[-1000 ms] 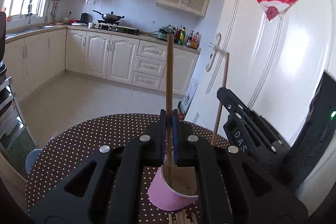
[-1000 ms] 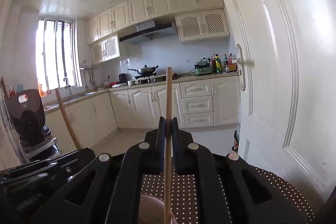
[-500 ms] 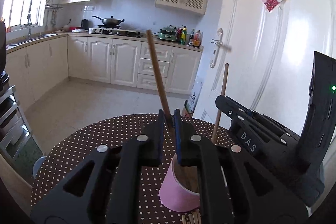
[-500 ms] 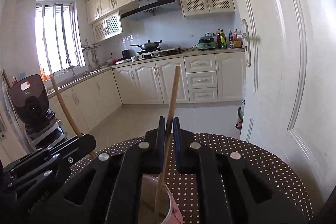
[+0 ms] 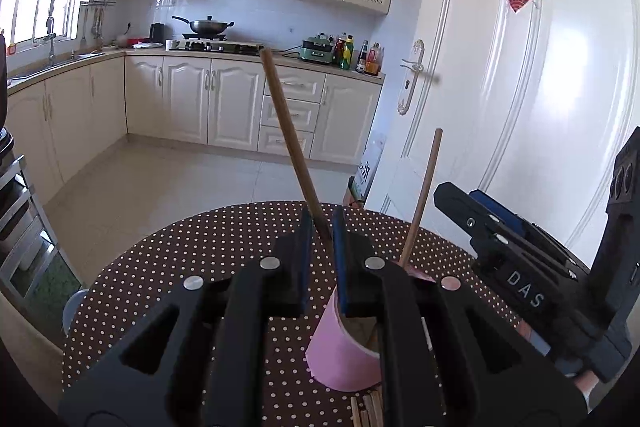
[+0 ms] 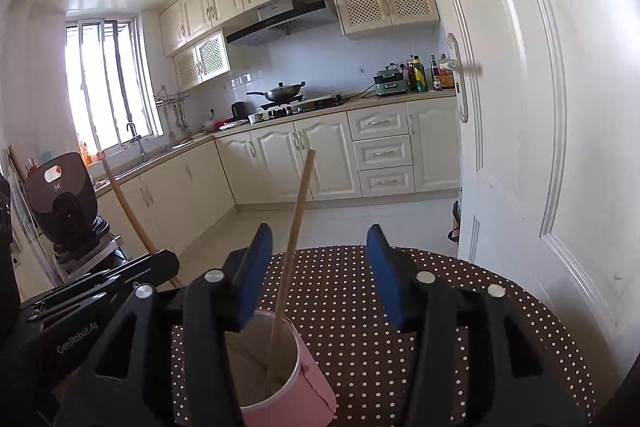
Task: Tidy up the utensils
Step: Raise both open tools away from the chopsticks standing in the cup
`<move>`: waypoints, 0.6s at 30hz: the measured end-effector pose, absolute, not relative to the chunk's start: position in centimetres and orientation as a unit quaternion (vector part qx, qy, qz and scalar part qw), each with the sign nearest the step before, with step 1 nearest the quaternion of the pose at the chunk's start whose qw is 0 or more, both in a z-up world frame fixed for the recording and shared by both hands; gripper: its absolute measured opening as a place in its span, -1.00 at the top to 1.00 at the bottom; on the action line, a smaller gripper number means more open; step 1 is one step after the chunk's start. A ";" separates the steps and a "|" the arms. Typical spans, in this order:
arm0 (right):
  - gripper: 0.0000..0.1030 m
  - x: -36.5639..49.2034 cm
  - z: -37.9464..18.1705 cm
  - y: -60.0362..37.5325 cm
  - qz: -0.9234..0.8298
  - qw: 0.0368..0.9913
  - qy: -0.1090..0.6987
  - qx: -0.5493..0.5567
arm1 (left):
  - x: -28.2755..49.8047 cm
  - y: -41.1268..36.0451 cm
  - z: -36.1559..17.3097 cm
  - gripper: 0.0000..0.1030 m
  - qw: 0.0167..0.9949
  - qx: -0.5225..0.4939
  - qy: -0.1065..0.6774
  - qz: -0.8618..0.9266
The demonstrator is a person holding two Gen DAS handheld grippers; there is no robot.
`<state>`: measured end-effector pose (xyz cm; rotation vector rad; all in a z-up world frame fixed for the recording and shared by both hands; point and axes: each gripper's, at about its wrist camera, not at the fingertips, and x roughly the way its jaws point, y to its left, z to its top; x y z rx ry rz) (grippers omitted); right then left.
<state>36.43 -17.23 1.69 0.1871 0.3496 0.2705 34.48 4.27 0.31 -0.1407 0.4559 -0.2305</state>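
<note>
A pink paper cup [image 5: 340, 351] stands on the dotted round table [image 5: 180, 259]; it also shows in the right wrist view [image 6: 280, 371]. My left gripper [image 5: 320, 227] is slightly parted around a brown chopstick [image 5: 292, 147] that leans left with its lower end in the cup. My right gripper [image 6: 320, 267] is open wide above the cup; a lighter chopstick [image 6: 294, 239] stands free in the cup between its fingers. That chopstick shows in the left wrist view [image 5: 422, 195]. The right gripper's body [image 5: 520, 259] is at the right there.
Several loose chopsticks [image 5: 368, 415] lie on the table in front of the cup. A white door [image 6: 540, 107] stands close on the right. Kitchen cabinets [image 5: 224, 103] and floor lie beyond the table's far edge. The left gripper's body [image 6: 80, 299] is at the left in the right wrist view.
The right gripper opened and let go of its chopstick, which now leans in the cup. The left gripper's chopstick tilted left and dropped lower, and its jaws parted slightly.
</note>
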 end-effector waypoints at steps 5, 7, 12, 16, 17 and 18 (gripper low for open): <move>-0.06 36.3 1.4 -17.6 0.132 0.969 0.180 0.104 | 34.0 4.4 -0.1 0.55 0.964 -0.062 0.228 -0.118; -0.10 36.0 1.4 -17.5 0.131 0.969 0.179 0.105 | 33.8 4.3 -0.3 0.19 0.964 -0.059 0.228 -0.120; -0.15 35.4 1.2 -17.5 0.133 0.970 0.175 0.102 | 33.2 4.4 -0.4 0.08 0.968 -0.056 0.220 -0.104; -0.21 34.9 0.9 -17.8 0.137 0.969 0.175 0.105 | 33.0 4.8 -0.7 0.08 0.967 -0.060 0.226 -0.098; -0.23 34.7 0.8 -17.9 0.136 0.969 0.175 0.106 | 32.9 4.9 -0.8 0.08 0.967 -0.061 0.228 -0.096; -0.24 34.7 0.8 -18.0 0.136 0.969 0.175 0.107 | 32.8 5.1 -0.9 0.08 0.967 -0.063 0.229 -0.094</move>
